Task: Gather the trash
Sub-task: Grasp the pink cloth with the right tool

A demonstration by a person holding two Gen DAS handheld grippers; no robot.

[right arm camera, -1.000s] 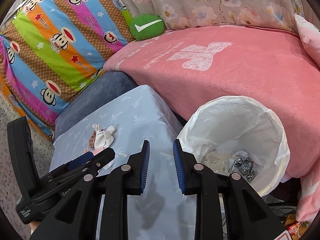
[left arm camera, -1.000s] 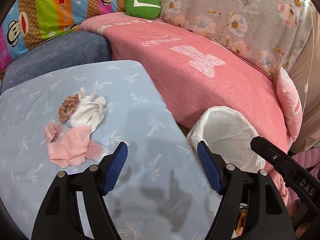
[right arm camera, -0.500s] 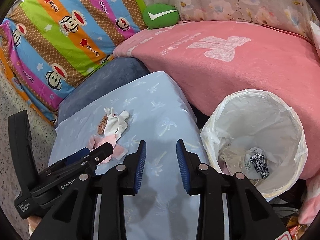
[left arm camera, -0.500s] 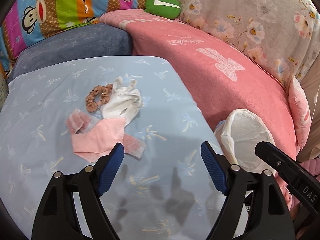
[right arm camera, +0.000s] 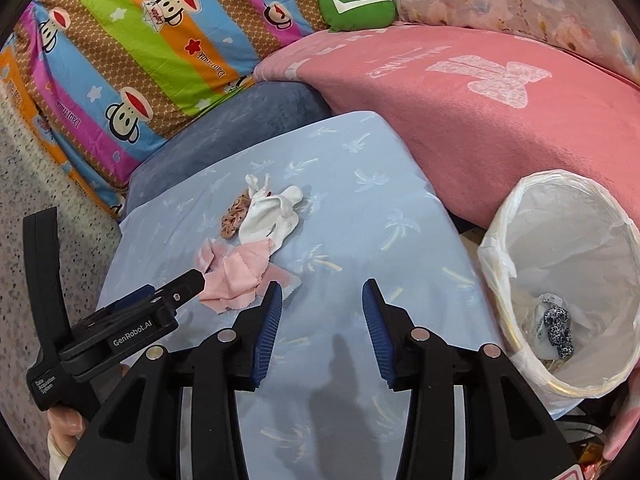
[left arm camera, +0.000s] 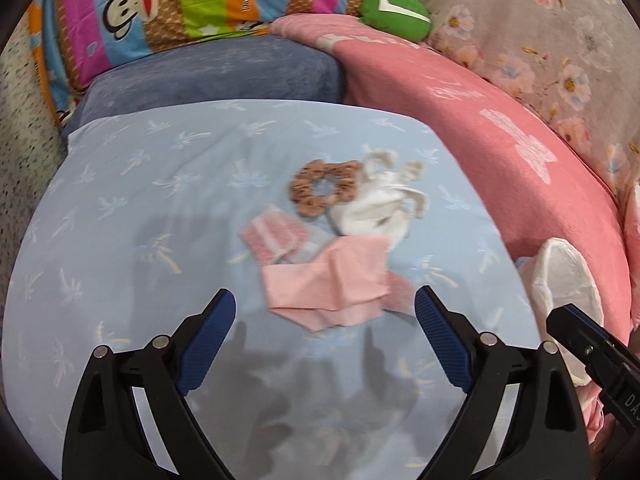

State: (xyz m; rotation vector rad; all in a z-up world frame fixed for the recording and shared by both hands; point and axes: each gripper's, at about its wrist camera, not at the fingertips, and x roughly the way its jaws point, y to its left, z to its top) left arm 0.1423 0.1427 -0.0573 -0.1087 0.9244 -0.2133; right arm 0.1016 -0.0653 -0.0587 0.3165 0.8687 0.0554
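Clearly soft, light and floppy, lay on the blue cushion (left arm camera: pixel 120 240) left of the bin (right arm camera: pixel 560 280): pink cloth (left arm camera: pixel 332 284), best pinched at a raised fold, before left gripper (left arm camera: pixel 325 312) and right gripper (right arm camera: pixel 322 304), both empty and opening.

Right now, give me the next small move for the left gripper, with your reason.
Probably lower the left gripper onto the pink cloth and close. Its jaws are opening, with nothing between them, and the cloth lies just ahead on the blue sheet, the nearest of the scraps. The lined bin stands to the right.
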